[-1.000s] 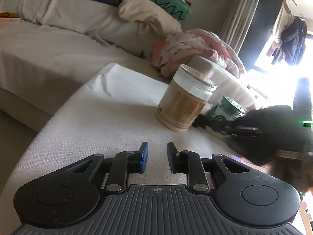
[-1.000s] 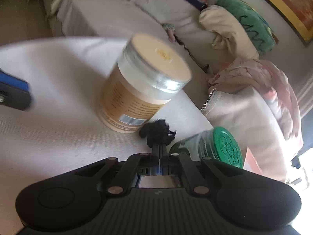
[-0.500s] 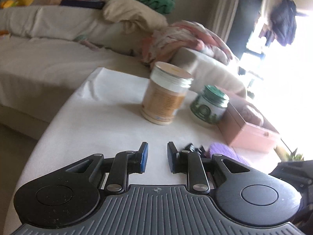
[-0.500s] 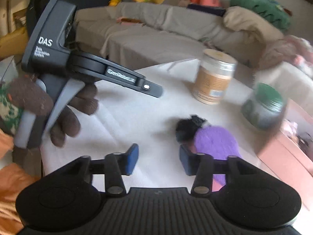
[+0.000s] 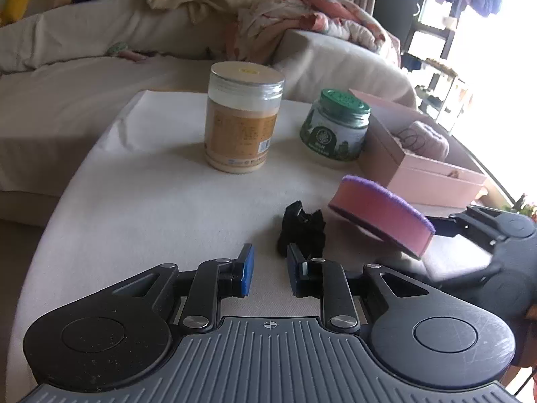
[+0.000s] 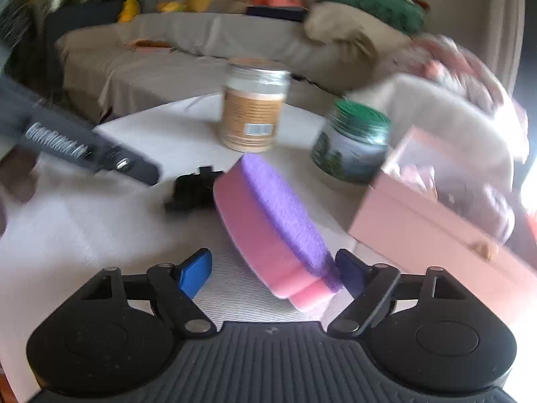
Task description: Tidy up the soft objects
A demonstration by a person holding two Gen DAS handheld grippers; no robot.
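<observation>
Lifted since 0.5 s ago, sponge point(image 6: 272, 231) sits in spread right gripper point(image 6: 273, 273) fingers, grasp uncertain; left gripper point(image 5: 266, 273) released. Close before carrying to pink box point(image 5: 426, 171).

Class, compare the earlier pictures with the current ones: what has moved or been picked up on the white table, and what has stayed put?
The pink and purple sponge, lying flat half a second ago, is now tilted up off the table between the right hand-held gripper fingers, which look wide open, so the grip is unclear. The left hand-held gripper stays open and empty. The black clip, tan jar, green-lidded jar and pink box have not moved.
</observation>
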